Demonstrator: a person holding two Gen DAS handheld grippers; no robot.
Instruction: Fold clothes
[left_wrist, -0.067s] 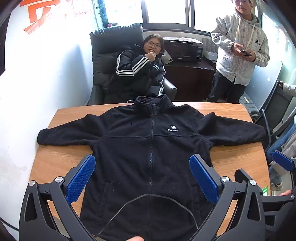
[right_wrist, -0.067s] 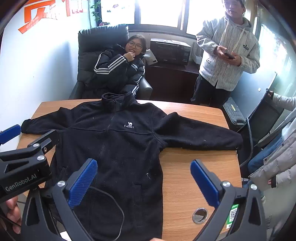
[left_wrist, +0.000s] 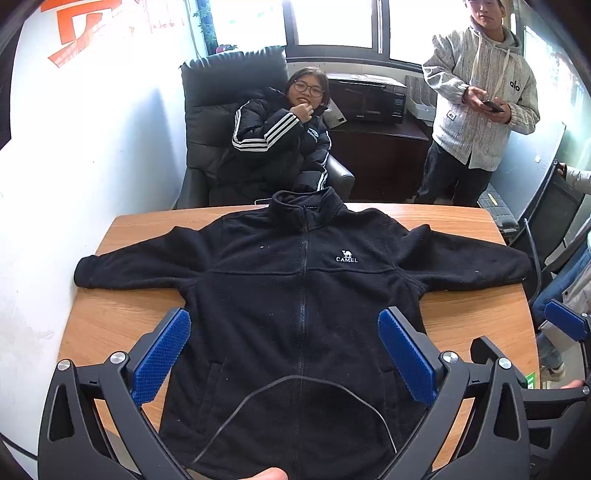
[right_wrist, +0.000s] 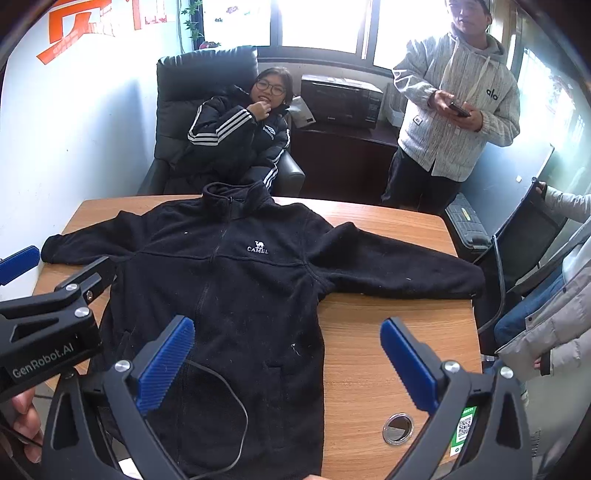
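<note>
No visible change from the prior frame. Black fleece jacket lies flat, zipped, sleeves out, collar at the counter far edge. Left gripper and right gripper both spread wide, holding nothing.

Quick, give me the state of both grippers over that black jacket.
Left gripper: open, fingers wide apart above the black jacket, holding nothing.
Right gripper: open, holding nothing.
</note>
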